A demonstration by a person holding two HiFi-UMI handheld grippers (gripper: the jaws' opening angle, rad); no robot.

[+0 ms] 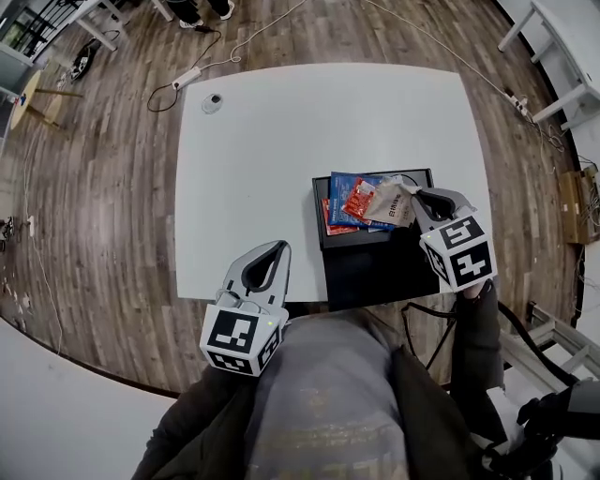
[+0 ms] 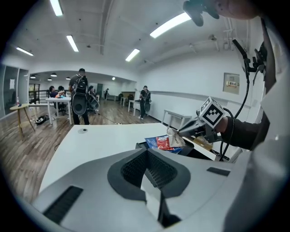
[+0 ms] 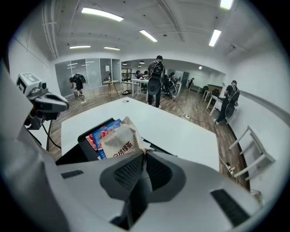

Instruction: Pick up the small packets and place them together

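A black tray (image 1: 373, 267) sits on the white table (image 1: 272, 159) at its near right. In it lie a blue packet (image 1: 345, 184) and a red packet (image 1: 359, 200), overlapping. My right gripper (image 1: 415, 196) is shut on a corner of a beige packet (image 1: 390, 202) and holds it just above the others. The right gripper view has this beige packet (image 3: 118, 141) sticking out past the right gripper (image 3: 145, 153), over the tray (image 3: 84, 138). My left gripper (image 1: 281, 247) hovers at the table's near edge, left of the tray, shut and empty. The left gripper (image 2: 146, 150) faces the packets (image 2: 163, 142).
A small round fitting (image 1: 213, 101) sits near the table's far left corner. A power strip (image 1: 187, 77) and cables lie on the wooden floor beyond. People stand among other tables (image 2: 61, 100) in the background. A white rack (image 1: 562, 28) stands at the far right.
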